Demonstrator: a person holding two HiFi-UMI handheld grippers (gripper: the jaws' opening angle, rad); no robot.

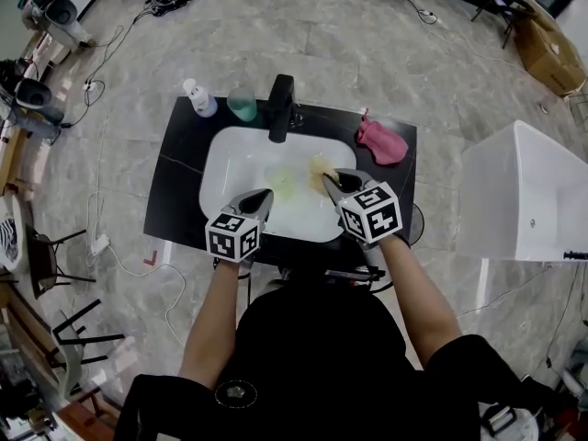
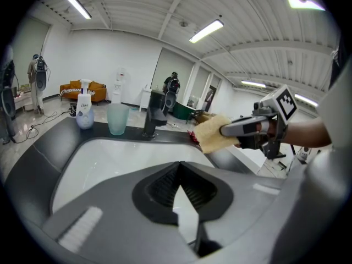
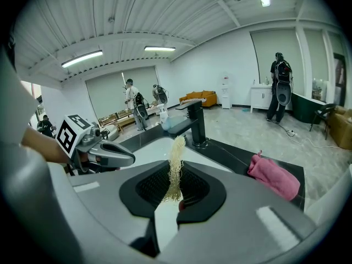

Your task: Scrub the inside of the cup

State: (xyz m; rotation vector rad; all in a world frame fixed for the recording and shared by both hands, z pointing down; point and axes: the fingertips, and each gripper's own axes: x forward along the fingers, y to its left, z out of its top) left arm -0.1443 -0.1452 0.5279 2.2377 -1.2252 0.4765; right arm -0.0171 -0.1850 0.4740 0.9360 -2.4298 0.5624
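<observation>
A translucent teal cup [image 1: 243,105] stands upright on the black counter behind the sink, left of the faucet, and shows in the left gripper view as the cup [image 2: 117,119]. My right gripper [image 1: 328,181] hovers over the right half of the white basin, shut on a yellow sponge [image 1: 321,164]. In the right gripper view the sponge [image 3: 175,161] stands edge-on between the pads of the gripper [image 3: 177,172]. My left gripper [image 1: 266,195] is over the basin's front left, shut and empty, its jaws closed in its own view [image 2: 179,168]. Both grippers are well short of the cup.
A black faucet [image 1: 280,108] stands at the back centre of the white sink [image 1: 220,159]. A white soap bottle [image 1: 199,98] is left of the cup. A pink cloth [image 1: 381,142] lies on the counter's right. A white box [image 1: 528,196] stands to the right.
</observation>
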